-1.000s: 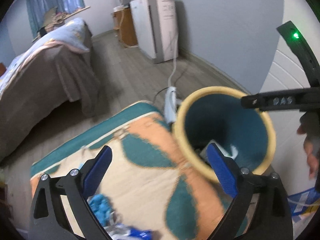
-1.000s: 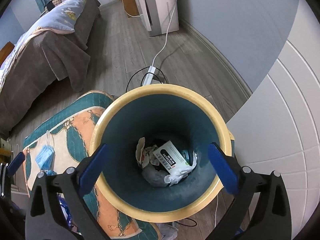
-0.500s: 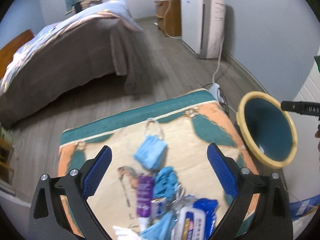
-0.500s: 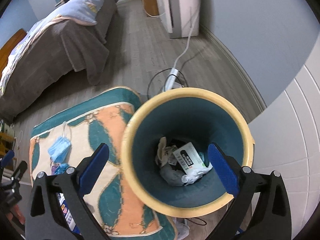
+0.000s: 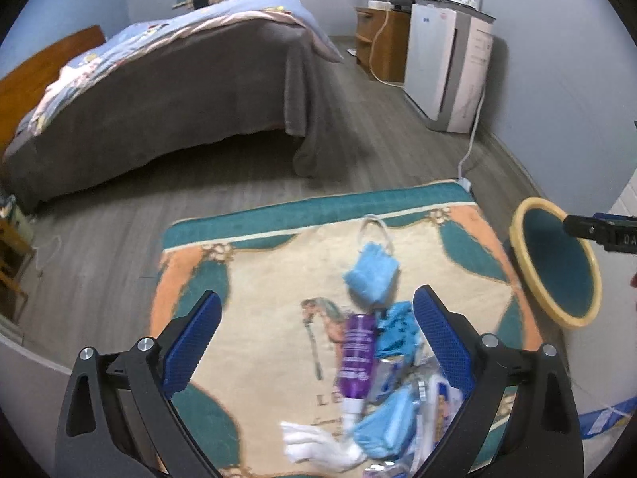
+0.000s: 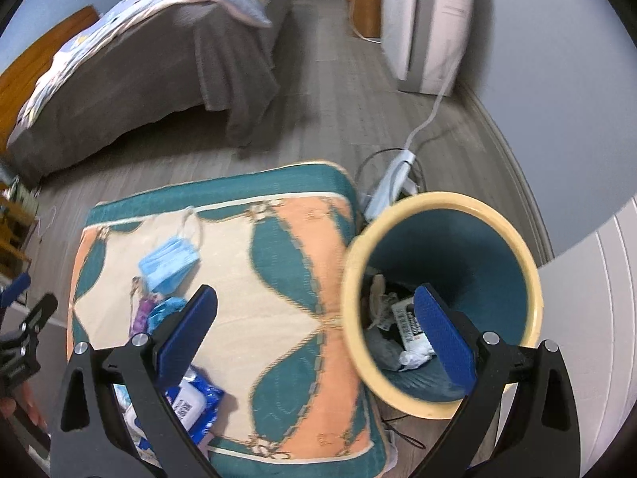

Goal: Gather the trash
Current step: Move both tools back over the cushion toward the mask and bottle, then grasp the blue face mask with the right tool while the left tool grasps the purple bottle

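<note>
Left gripper (image 5: 316,332) spread wide, empty, over trash (image 5: 372,382) heaped on rug (image 5: 258,279). Right gripper (image 6: 314,326) likewise spread, empty, between rug and bin (image 6: 533,279) just beside it.

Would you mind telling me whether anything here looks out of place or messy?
Yes: litter lies loose on the patterned rug instead of in the bin: a blue face mask, a purple tube, white tissue and wipes packets.

We see blue masks (image 5: 372,275), purple tube (image 5: 356,352), wipes pack (image 6: 191,400) heaped on rug, bin (image 6: 442,298) w/ trash beside.
</note>
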Demonstrator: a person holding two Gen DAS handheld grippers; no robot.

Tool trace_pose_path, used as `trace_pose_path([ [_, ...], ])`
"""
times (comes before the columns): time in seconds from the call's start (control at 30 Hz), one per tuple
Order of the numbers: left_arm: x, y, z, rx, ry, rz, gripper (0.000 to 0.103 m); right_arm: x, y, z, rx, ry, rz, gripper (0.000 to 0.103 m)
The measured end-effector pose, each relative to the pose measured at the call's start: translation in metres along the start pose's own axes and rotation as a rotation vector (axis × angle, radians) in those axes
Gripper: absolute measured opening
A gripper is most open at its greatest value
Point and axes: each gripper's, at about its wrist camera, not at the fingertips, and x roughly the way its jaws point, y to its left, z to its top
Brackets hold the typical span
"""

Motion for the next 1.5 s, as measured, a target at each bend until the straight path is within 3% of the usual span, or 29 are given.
trace_pose_path([
  [0.4,0.014,0.048,-0.006,-0.054,0.013,0.028,0.096,0.035,0.062,-0.004,-0.078,0.052,0.036,0.097],
  [1.0,0.048,0.066,-0.021,0.034,0.108,0.04,0.096,0.1,0.148,-0.004,-0.165,0.16,0.027,0.097],
  [1.13,0.056,0.074,-0.025,0.041,0.135,0.061,0.096,0.116,0.176,-0.006,-0.231,0.166,0.007,0.097],
  [1.33,0.07,0.09,-0.038,0.02,0.191,0.07,0.096,0.13,0.209,-0.009,-0.335,0.159,0.004,0.076],
  [1.4,0.073,0.09,-0.041,0.02,0.203,0.063,0.096,0.139,0.211,-0.011,-0.355,0.177,-0.014,0.063],
  [1.5,0.078,0.083,-0.043,0.009,0.219,0.03,0.096,0.149,0.203,-0.012,-0.319,0.227,0.01,0.031],
])
